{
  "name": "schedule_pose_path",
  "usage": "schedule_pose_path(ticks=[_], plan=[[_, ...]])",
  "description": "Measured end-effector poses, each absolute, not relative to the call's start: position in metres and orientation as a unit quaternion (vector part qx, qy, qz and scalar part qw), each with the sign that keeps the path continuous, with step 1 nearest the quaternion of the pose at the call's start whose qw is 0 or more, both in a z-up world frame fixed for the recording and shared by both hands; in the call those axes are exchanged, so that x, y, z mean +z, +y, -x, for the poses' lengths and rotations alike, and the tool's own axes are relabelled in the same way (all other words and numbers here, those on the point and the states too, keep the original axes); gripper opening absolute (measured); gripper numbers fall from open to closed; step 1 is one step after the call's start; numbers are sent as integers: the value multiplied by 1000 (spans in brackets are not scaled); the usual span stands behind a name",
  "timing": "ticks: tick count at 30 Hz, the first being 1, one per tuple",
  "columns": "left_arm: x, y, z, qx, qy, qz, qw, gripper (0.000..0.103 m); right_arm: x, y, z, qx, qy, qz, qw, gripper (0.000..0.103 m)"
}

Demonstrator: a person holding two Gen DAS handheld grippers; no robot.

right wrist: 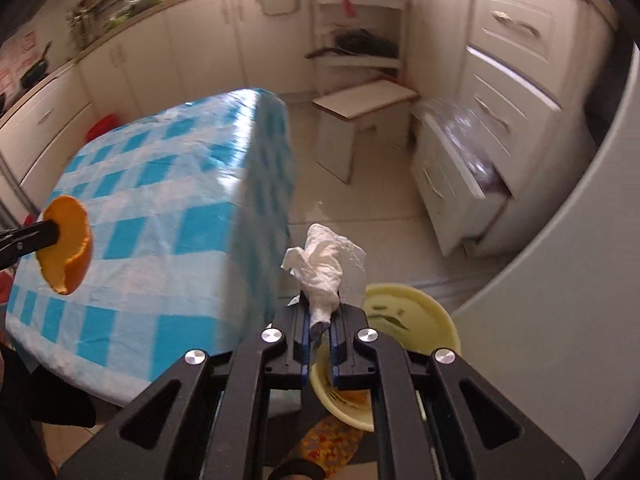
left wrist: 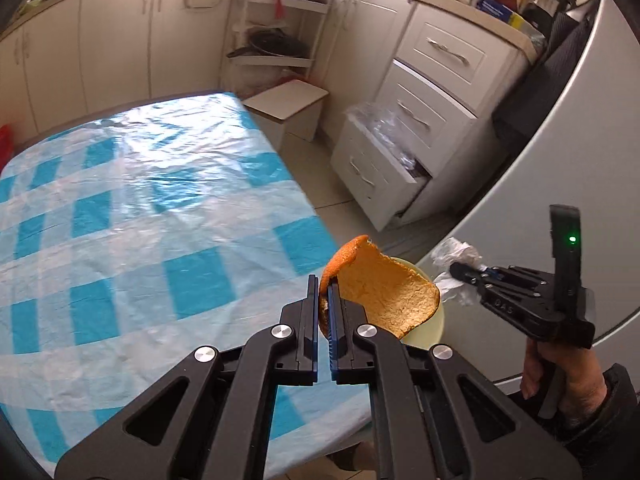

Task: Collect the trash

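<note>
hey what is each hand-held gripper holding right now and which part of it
The left hand-held gripper pinches an orange peel by its edge. The right hand-held gripper pinches a crumpled white tissue by its lower twisted end.

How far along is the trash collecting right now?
Nearly done, it seems. The tablecloth shows no litter in either view, and the bowl already holds scraps. In hand: the left gripper clamps an orange peel, the right gripper a tissue. Left: dropping both into the bowl.
</note>
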State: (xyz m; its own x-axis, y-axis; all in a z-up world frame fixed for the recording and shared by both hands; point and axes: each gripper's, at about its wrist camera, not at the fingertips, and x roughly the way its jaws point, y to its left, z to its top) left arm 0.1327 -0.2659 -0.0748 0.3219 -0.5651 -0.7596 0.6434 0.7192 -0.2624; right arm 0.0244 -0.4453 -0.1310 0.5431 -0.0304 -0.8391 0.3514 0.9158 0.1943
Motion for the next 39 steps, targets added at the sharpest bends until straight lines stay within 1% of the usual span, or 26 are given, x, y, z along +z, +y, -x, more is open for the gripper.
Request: schedule_pose_path(ticks=[1, 2, 3, 4, 5, 6, 10, 12, 14, 16, 17, 18, 20, 23, 25, 28, 30, 33, 36, 39], plan=[[-80, -286, -126, -378, 450, -53, 807, 4, -144, -458, -22, -118, 480, -193, 847, 9], [-86, -308, -119, -382, 453, -66, 803, 4, -155, -469, -20, -127, 490, -211, 836, 12], [-93, -324, -113, -382, 456, -78, 800, 4, -164, -479, -19, -136, 501, -231, 823, 13], [-99, -342, -107, -381, 460, -91, 797, 4, -174, -489, -19, -140, 511, -252, 810, 18], [-106, -358, -102, -377, 465, -104, 794, 4, -180, -497, -18, -147, 515, -272, 799, 39], [-113, -371, -98, -372, 470, -115, 792, 4, -183, -507, -16, -157, 511, -294, 792, 52], [-137, -415, -90, -347, 492, -150, 784, 4, -174, -533, -9, -179, 465, -354, 791, 52], [-150, -434, -89, -338, 504, -159, 779, 4, -161, -537, -2, -187, 430, -365, 804, 57], [-163, -450, -89, -333, 517, -165, 771, 4, -144, -537, 3, -185, 398, -359, 824, 58], [-176, -465, -88, -333, 526, -170, 764, 13, -123, -534, 11, -189, 363, -341, 847, 66], [-182, -471, -87, -336, 533, -172, 757, 23, -114, -535, 14, -195, 345, -331, 856, 71], [-184, -474, -90, -339, 538, -169, 753, 34, -108, -539, 14, -199, 329, -325, 864, 71], [-187, -478, -91, -348, 542, -150, 750, 46, -96, -540, 17, -205, 303, -318, 875, 73], [-179, -469, -92, -367, 543, -117, 746, 52, -88, -542, 20, -216, 281, -312, 882, 76], [-168, -457, -89, -368, 529, -106, 757, 56, -84, -544, 21, -222, 273, -309, 883, 77], [-140, -423, -78, -352, 483, -112, 794, 67, -74, -540, 28, -236, 252, -300, 889, 81], [-119, -392, -67, -331, 449, -120, 821, 81, -65, -531, 36, -254, 238, -283, 894, 90], [-86, -340, -50, -297, 402, -129, 856, 90, -49, -505, 47, -277, 224, -236, 904, 94], [-57, -290, -35, -267, 373, -126, 879, 95, -37, -469, 63, -284, 210, -195, 915, 95], [-36, -246, -19, -238, 349, -134, 896, 95, -32, -428, 80, -271, 202, -174, 925, 96]])
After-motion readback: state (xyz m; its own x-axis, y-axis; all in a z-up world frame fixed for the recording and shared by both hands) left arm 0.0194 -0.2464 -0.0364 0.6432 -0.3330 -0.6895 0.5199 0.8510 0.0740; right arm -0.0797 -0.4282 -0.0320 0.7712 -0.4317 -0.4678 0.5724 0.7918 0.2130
